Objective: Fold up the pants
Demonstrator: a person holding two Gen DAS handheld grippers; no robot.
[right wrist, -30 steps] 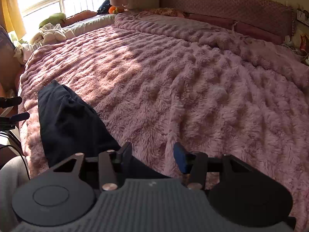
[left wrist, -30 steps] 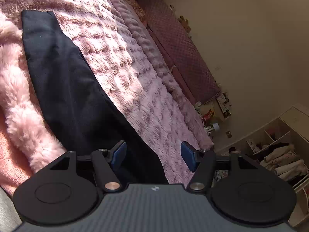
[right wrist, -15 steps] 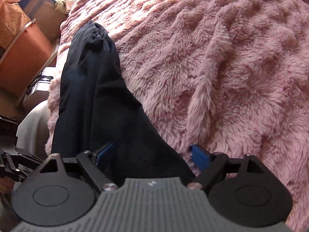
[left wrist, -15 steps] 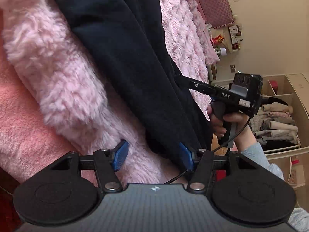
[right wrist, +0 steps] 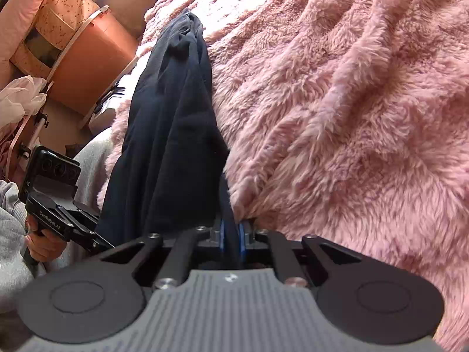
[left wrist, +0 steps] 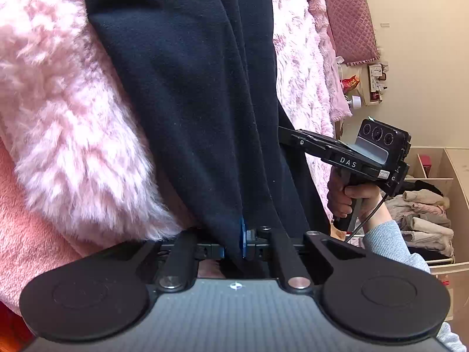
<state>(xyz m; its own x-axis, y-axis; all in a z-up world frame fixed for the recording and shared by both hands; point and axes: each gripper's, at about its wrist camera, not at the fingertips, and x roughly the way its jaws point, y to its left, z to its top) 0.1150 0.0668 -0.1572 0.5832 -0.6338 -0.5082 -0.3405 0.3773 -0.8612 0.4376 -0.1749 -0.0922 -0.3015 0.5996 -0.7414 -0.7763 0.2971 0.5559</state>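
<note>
Dark navy pants [left wrist: 187, 88] lie lengthwise along the near edge of a fluffy pink blanket [left wrist: 58, 102]. My left gripper [left wrist: 234, 240] is closing, its blue pads pinching the hem nearest the camera. In the right wrist view the same pants [right wrist: 173, 117] stretch away from my right gripper [right wrist: 230, 234], which is shut on a fold of the dark cloth beside the blanket [right wrist: 351, 117]. Each view shows the other tool in a person's hand [left wrist: 351, 199] [right wrist: 44, 243], close beside the pants.
A brown storage bin [right wrist: 88, 67] and a patterned cushion stand off the bed at the upper left. An open shelf of folded clothes [left wrist: 425, 214] and a quilted headboard [left wrist: 348, 14] lie to the right. The blanket spreads wide beyond the pants.
Both grippers dropped down to the pants' near edge and went from open to closed on the cloth. The pants now fill the middle of both views.
</note>
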